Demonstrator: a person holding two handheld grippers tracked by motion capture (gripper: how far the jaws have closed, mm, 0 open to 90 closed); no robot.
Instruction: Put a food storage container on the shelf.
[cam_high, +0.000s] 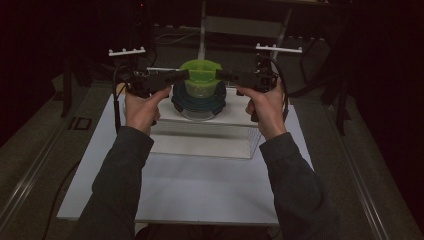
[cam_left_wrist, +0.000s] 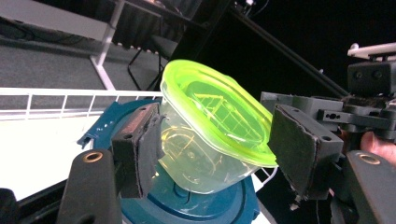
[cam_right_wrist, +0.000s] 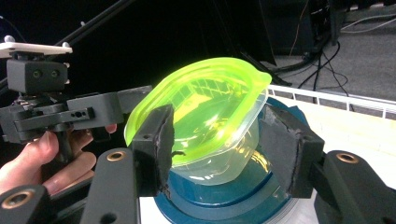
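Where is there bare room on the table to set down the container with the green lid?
The white board is bare between the person's forearms, nearer than the raised white shelf. The shelf top is crowded: the blue-lidded container sits there beneath the green-lidded container, with the left gripper and right gripper alongside.

From up top I can't see the clear plastic tub's (cam_high: 201, 91) base, and the round dark-blue lid (cam_left_wrist: 187, 205) is cut off at the frame bottom.
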